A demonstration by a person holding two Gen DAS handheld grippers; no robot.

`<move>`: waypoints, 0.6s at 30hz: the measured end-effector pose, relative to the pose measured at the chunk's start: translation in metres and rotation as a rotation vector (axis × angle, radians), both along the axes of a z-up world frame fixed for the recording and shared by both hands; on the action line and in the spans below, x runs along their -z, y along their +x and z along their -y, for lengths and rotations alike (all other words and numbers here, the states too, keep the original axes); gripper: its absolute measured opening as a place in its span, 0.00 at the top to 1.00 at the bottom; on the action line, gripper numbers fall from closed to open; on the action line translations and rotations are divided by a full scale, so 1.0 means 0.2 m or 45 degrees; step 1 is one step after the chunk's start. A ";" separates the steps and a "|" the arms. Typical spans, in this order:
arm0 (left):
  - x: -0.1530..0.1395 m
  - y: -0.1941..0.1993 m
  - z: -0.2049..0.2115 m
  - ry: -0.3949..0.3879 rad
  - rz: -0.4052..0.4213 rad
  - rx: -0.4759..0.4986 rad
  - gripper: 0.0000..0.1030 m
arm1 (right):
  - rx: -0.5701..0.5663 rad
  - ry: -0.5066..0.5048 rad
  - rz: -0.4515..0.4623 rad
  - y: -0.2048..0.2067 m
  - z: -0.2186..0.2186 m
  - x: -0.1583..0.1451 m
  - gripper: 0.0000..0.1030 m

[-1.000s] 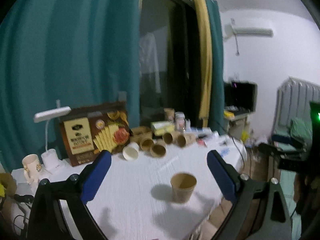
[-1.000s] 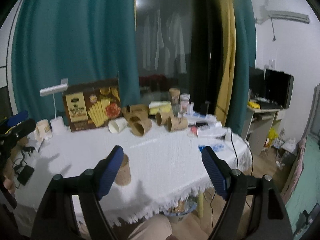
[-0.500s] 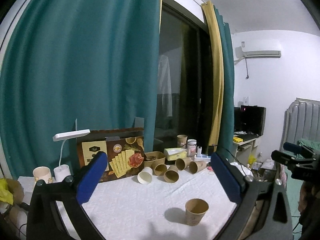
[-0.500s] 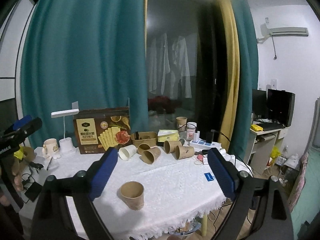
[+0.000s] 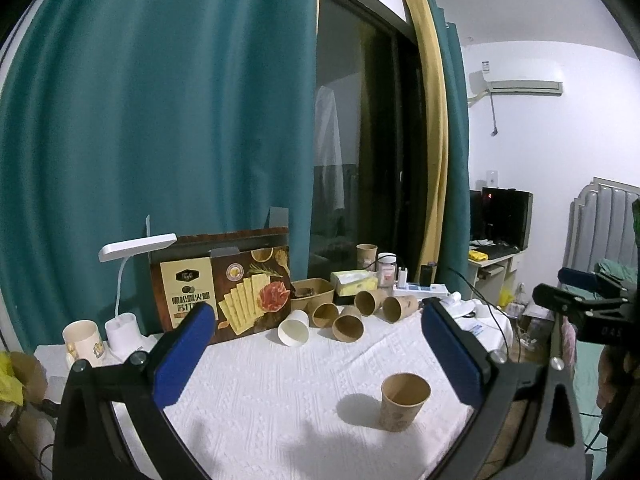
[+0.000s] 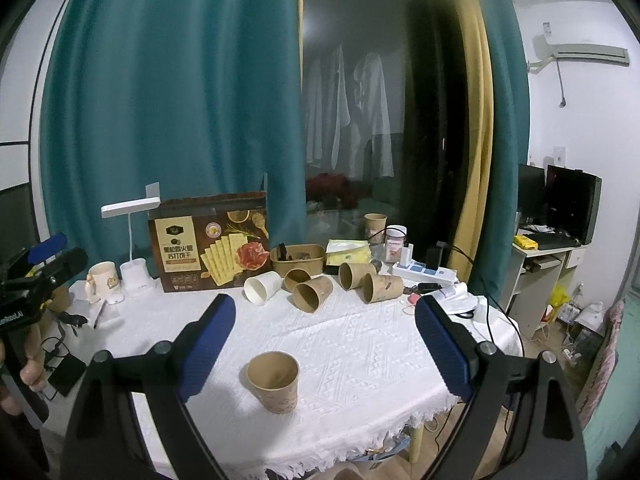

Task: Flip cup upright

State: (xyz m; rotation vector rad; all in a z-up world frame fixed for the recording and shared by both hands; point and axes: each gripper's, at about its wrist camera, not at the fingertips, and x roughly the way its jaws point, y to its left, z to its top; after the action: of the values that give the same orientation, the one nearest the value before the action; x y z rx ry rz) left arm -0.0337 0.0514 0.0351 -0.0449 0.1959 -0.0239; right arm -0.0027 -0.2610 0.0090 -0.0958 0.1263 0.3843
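Note:
A brown paper cup (image 5: pixel 404 402) stands upright, mouth up, on the white tablecloth near the table's front edge; it also shows in the right wrist view (image 6: pixel 274 382). My left gripper (image 5: pixel 316 354) is open and empty, held back from the cup and above it. My right gripper (image 6: pixel 322 344) is open and empty, also back from the cup. Several brown cups (image 6: pixel 314 294) and one white cup (image 6: pixel 262 287) lie on their sides at the back of the table.
A cracker box (image 6: pixel 208 254), a desk lamp (image 6: pixel 132 240), a mug (image 6: pixel 102 280), a paper bowl (image 6: pixel 298 258), a tissue pack (image 6: pixel 346 252) and a power strip (image 6: pixel 424 274) line the back. The tablecloth (image 6: pixel 360 344) edge is close in front. A desk with a monitor (image 6: pixel 568 208) stands at the right.
Both grippers have drawn back and lifted away from the table. The upright cup has stayed in place and looks smaller and farther off in the left wrist view.

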 end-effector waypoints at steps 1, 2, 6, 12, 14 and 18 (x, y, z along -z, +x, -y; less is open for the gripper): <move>0.00 0.00 0.00 0.000 -0.002 0.001 0.00 | 0.000 -0.001 -0.001 0.00 0.00 0.00 0.13; 0.00 0.01 0.00 0.001 -0.004 0.003 0.00 | 0.000 0.000 0.001 0.00 0.00 0.00 0.13; 0.01 0.01 0.01 0.001 -0.008 0.011 0.00 | -0.001 0.000 -0.004 0.01 0.00 0.00 0.13; 0.01 0.01 0.01 -0.004 -0.016 0.015 0.00 | -0.009 -0.001 -0.013 0.03 -0.01 0.03 0.13; 0.01 0.01 0.02 -0.004 -0.019 0.018 0.00 | -0.007 0.000 -0.015 0.03 -0.01 0.03 0.13; 0.01 0.02 0.03 -0.003 -0.027 0.024 0.00 | -0.007 0.001 -0.021 0.03 -0.01 0.04 0.13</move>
State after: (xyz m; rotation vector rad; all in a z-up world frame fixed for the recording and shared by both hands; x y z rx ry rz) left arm -0.0293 0.0454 0.0323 -0.0459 0.2177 -0.0423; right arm 0.0042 -0.2586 0.0004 -0.0922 0.1425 0.3907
